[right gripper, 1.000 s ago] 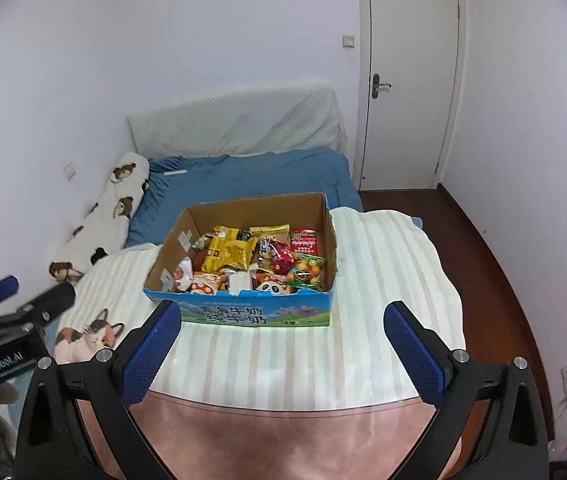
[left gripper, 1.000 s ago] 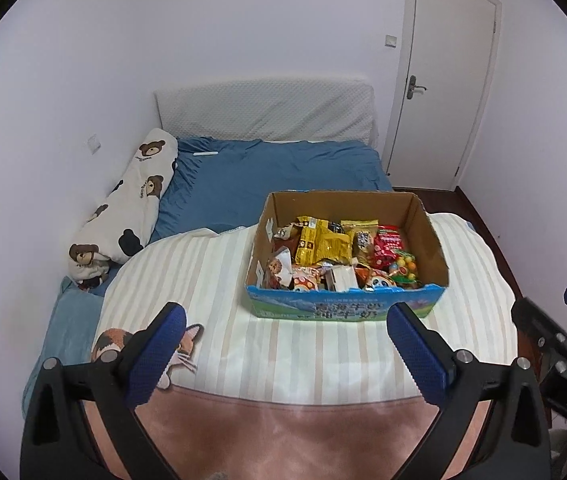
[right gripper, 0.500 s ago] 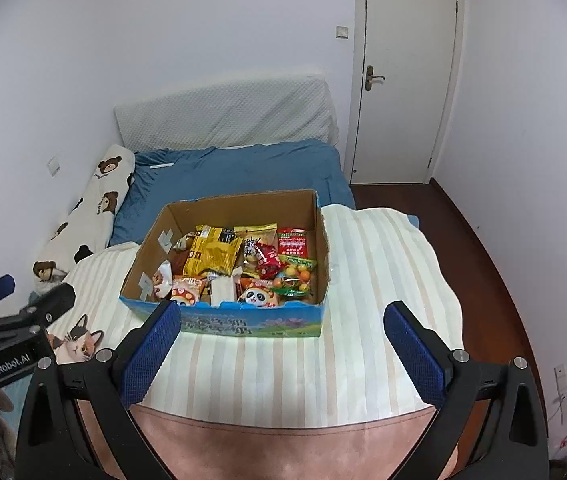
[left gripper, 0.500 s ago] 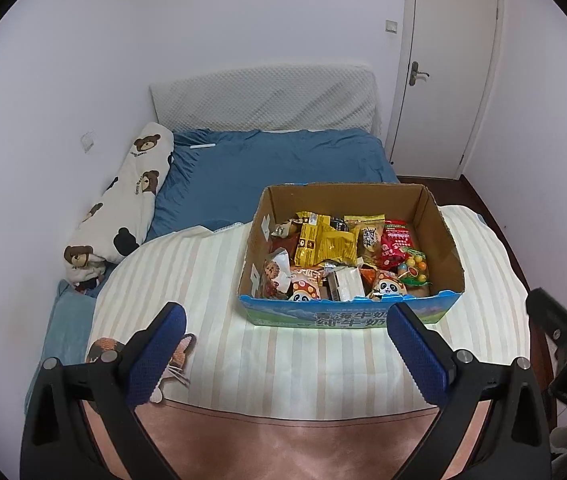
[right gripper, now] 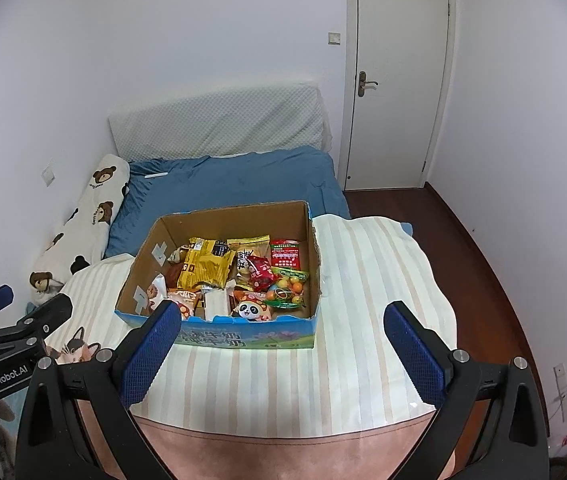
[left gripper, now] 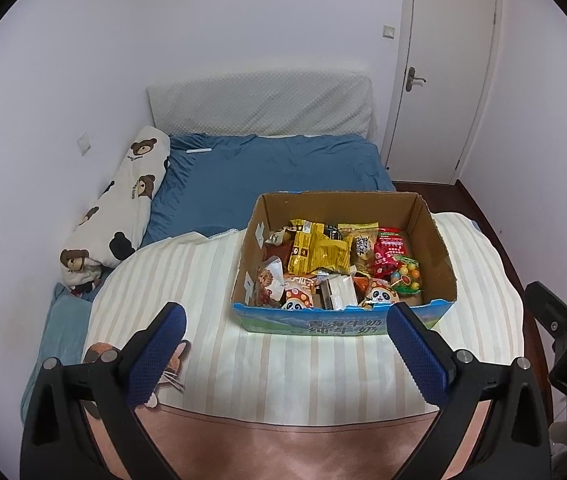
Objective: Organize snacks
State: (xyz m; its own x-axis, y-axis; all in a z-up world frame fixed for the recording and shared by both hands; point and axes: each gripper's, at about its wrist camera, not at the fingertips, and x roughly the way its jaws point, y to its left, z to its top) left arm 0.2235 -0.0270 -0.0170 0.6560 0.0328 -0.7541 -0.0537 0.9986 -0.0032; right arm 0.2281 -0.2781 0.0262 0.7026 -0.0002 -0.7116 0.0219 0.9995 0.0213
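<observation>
An open cardboard box (left gripper: 441, 248) (right gripper: 143, 260) with a blue printed front stands on a striped cloth on the bed. It holds several snack packs: a yellow bag (left gripper: 317, 250) (right gripper: 203, 266), a red pack (left gripper: 389, 250) (right gripper: 285, 254), a candy-ball bag (left gripper: 405, 278) (right gripper: 289, 290) and panda packs (left gripper: 379, 294) (right gripper: 249, 308). My left gripper (left gripper: 285, 350) is open and empty, in front of the box. My right gripper (right gripper: 283, 350) is open and empty, also in front of it. Each gripper shows at the edge of the other's view.
The striped cloth (left gripper: 203, 280) (right gripper: 371, 280) lies over a blue bed sheet (left gripper: 267, 176). A bear-print bolster (left gripper: 123, 204) lies along the left wall. A white padded headboard (right gripper: 219, 120) stands behind. A closed door (right gripper: 397, 80) and dark wood floor (right gripper: 479, 248) are on the right.
Both grippers have moved forward towards the box, which now looms larger and nearer in both views. Both stay open and empty.
</observation>
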